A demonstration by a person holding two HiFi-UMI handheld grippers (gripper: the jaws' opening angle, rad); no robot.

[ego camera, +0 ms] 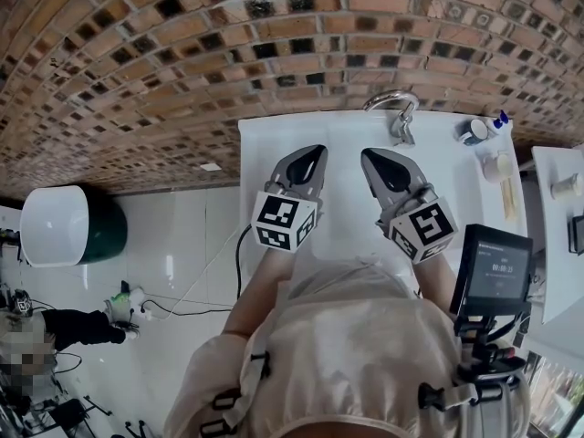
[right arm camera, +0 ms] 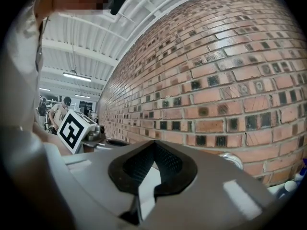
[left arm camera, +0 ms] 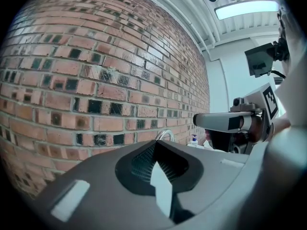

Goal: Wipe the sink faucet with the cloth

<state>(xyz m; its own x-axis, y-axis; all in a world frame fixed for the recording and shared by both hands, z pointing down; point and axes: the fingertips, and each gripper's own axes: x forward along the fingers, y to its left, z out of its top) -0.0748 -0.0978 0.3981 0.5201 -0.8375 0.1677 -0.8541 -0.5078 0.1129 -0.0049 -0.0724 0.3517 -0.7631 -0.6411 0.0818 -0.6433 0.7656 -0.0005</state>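
A chrome faucet (ego camera: pixel 394 108) curves up at the back of the white sink counter (ego camera: pixel 347 130), against the brick wall. My left gripper (ego camera: pixel 313 151) and right gripper (ego camera: pixel 371 156) are held side by side over the counter, pointing at the wall, both shut with nothing between the jaws. In the left gripper view the faucet (left arm camera: pixel 164 134) peeks over my shut left gripper (left arm camera: pixel 156 143), with the right gripper (left arm camera: pixel 225 122) beside it. Beyond my right gripper (right arm camera: pixel 153 143) in its own view, the faucet (right arm camera: pixel 232 159) shows low right. No cloth is in any view.
Small bottles (ego camera: pixel 474 130), one blue-capped (ego camera: pixel 500 117), and a cup (ego camera: pixel 497 164) stand at the counter's back right. A screen on a stand (ego camera: pixel 497 267) sits by my right side, next to a white table (ego camera: pixel 557 235). A white tub (ego camera: pixel 55 224) is at left, with a person (ego camera: pixel 55 327) below it.
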